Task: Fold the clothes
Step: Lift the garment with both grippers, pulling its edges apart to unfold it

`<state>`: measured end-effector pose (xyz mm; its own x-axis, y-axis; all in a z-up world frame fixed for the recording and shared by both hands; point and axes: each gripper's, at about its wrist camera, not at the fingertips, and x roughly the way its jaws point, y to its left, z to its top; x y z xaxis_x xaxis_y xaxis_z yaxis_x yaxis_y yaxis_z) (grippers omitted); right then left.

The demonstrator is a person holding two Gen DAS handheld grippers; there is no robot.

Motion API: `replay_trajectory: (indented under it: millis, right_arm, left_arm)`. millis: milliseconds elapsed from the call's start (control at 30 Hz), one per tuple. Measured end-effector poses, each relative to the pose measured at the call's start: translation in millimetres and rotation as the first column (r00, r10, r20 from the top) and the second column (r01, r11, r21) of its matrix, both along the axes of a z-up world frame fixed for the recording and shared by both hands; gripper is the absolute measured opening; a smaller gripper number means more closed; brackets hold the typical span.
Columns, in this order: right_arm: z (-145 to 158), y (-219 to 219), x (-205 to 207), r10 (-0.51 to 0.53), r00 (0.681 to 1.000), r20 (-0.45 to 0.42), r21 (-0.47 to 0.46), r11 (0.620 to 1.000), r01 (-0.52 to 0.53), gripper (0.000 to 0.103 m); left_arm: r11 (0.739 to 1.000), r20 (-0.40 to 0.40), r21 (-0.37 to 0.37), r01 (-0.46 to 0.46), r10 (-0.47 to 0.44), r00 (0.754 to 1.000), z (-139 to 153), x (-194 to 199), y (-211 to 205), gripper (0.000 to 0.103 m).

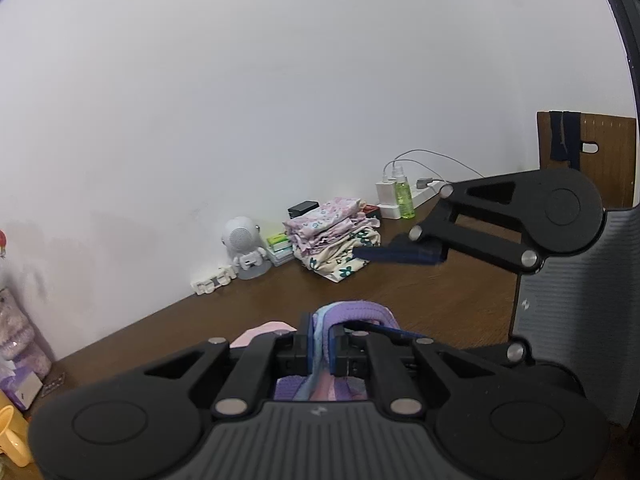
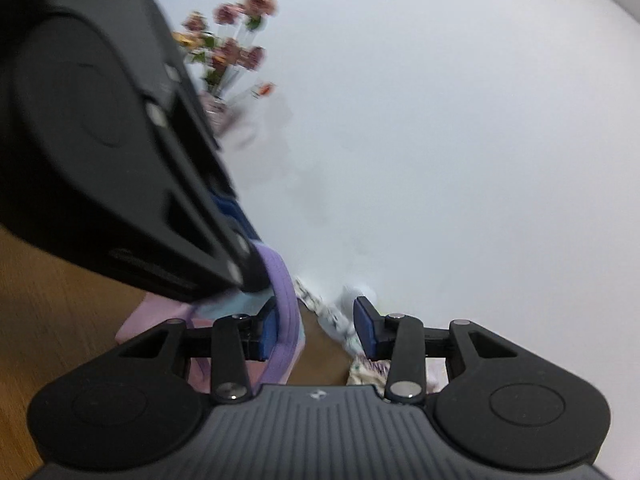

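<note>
My left gripper (image 1: 323, 344) is shut on a bunched garment (image 1: 352, 312) with a purple waistband and pink and light blue fabric, held above the brown table (image 1: 420, 304). In the right wrist view the left gripper (image 2: 248, 276) fills the upper left, blurred, with the garment (image 2: 286, 320) hanging from it. The purple waistband runs right beside the left finger of my right gripper (image 2: 316, 332), whose blue pads stand wide apart with nothing clamped between them. From the left wrist view, the right gripper (image 1: 394, 254) reaches in from the right, above the table.
A stack of folded floral clothes (image 1: 332, 240) lies by the white wall. Near it stand a white robot-shaped gadget (image 1: 244, 244), a green bottle (image 1: 405, 200) and white chargers (image 1: 386, 196). A brown board (image 1: 600, 152) stands at the right. Flowers (image 2: 232, 40) stand at the left.
</note>
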<state>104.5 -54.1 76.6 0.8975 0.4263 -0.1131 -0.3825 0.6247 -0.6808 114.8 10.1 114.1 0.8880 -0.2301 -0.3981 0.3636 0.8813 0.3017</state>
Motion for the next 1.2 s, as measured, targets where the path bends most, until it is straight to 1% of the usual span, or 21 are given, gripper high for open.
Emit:
replay_trajectory:
  millis: [33, 100, 167, 200, 233, 300, 333, 400, 467, 500, 633, 667, 767, 833, 867, 900, 933, 967, 1100, 1133, 1200]
  right_arm:
    - [-1, 2, -1, 0.011, 1.000, 0.012, -0.031, 0.999, -0.011, 0.032]
    - [-3, 7, -2, 0.046, 0.999, 0.021, -0.103, 0.994, -0.043, 0.015]
    - [-3, 11, -2, 0.070, 0.997, 0.019, -0.166, 0.984, -0.066, 0.009]
    - [-2, 12, -1, 0.085, 0.996, 0.004, -0.193, 0.978, -0.082, 0.008]
    - [2, 12, 1, 0.095, 0.995, -0.026, -0.196, 0.976, -0.098, 0.007]
    - [19, 10, 12, 0.105, 0.987, -0.124, -0.132, 0.984, -0.121, 0.006]
    - [30, 7, 18, 0.112, 0.977, -0.179, -0.077, 0.989, -0.128, 0.006]
    - [58, -2, 37, 0.136, 0.945, -0.296, 0.057, 0.991, -0.124, 0.006]
    - [85, -8, 55, 0.170, 0.904, -0.393, 0.187, 0.977, -0.103, 0.006]
    - [97, -8, 60, 0.187, 0.885, -0.425, 0.239, 0.967, -0.090, 0.006]
    - [128, -13, 89, 0.253, 0.835, -0.489, 0.392, 0.919, -0.049, 0.006]
    - [136, -14, 96, 0.269, 0.824, -0.499, 0.426, 0.904, -0.037, 0.006]
    - [153, -22, 97, 0.305, 0.805, -0.509, 0.515, 0.857, 0.000, 0.006]
    - [159, -26, 102, 0.340, 0.784, -0.519, 0.581, 0.814, 0.031, 0.006]
    - [162, -34, 101, 0.333, 0.790, -0.515, 0.594, 0.803, 0.049, 0.006]
    - [164, -42, 99, 0.320, 0.798, -0.511, 0.603, 0.795, 0.068, 0.006]
    - [166, -51, 98, 0.307, 0.806, -0.507, 0.612, 0.786, 0.086, 0.006]
    - [169, -59, 96, 0.293, 0.813, -0.503, 0.621, 0.777, 0.104, 0.006]
    - [178, -93, 89, 0.237, 0.840, -0.488, 0.657, 0.734, 0.174, 0.006]
    - [173, -100, 88, 0.214, 0.837, -0.504, 0.643, 0.739, 0.198, 0.006]
    - [155, -112, 85, 0.173, 0.811, -0.559, 0.592, 0.768, 0.244, 0.006]
  left_arm:
    - [1.000, 0.001, 0.001, 0.002, -0.002, 1.000, 0, -1, 1, 0.006]
    - [1.000, -0.001, 0.000, 0.007, -0.007, 1.000, 1, -2, 4, 0.007]
    - [1.000, -0.007, -0.023, -0.013, 0.013, 1.000, 0, -1, 11, 0.007]
    - [0.999, -0.010, -0.035, -0.024, 0.023, 1.000, 0, 0, 14, 0.010]
    - [0.998, -0.013, -0.047, -0.034, 0.033, 0.999, -1, 0, 18, 0.011]
    - [0.996, -0.020, -0.070, -0.055, 0.053, 0.998, -1, 2, 25, 0.016]
    - [0.995, -0.023, -0.082, -0.065, 0.063, 0.998, -2, 2, 28, 0.015]
    - [0.989, -0.033, -0.117, -0.089, 0.086, 0.996, -2, 5, 36, 0.026]
    - [0.970, -0.049, -0.210, -0.124, 0.117, 0.992, -2, 11, 47, 0.029]
    - [0.957, -0.058, -0.253, -0.142, 0.131, 0.990, -2, 14, 52, 0.029]
    - [0.906, -0.099, -0.377, -0.192, 0.166, 0.981, -6, 26, 63, 0.030]
    - [0.897, -0.104, -0.392, -0.206, 0.180, 0.978, -7, 29, 64, 0.031]
    - [0.871, -0.113, -0.427, -0.243, 0.215, 0.970, -11, 37, 67, 0.041]
    - [0.859, -0.111, -0.446, -0.252, 0.226, 0.968, -12, 38, 68, 0.041]
    - [0.856, -0.106, -0.451, -0.252, 0.229, 0.968, -11, 38, 69, 0.038]
    - [0.859, -0.093, -0.449, -0.246, 0.228, 0.969, -8, 36, 69, 0.031]
    - [0.862, -0.080, -0.447, -0.239, 0.228, 0.970, -4, 35, 70, 0.021]
    - [0.867, -0.062, -0.441, -0.231, 0.227, 0.972, 1, 32, 71, 0.005]
    - [0.907, 0.056, -0.378, -0.185, 0.221, 0.974, 27, 12, 70, 0.004]
    - [0.915, 0.081, -0.363, -0.177, 0.220, 0.972, 33, 6, 71, 0.004]
    - [0.928, 0.110, -0.335, -0.162, 0.209, 0.972, 43, -2, 73, 0.004]
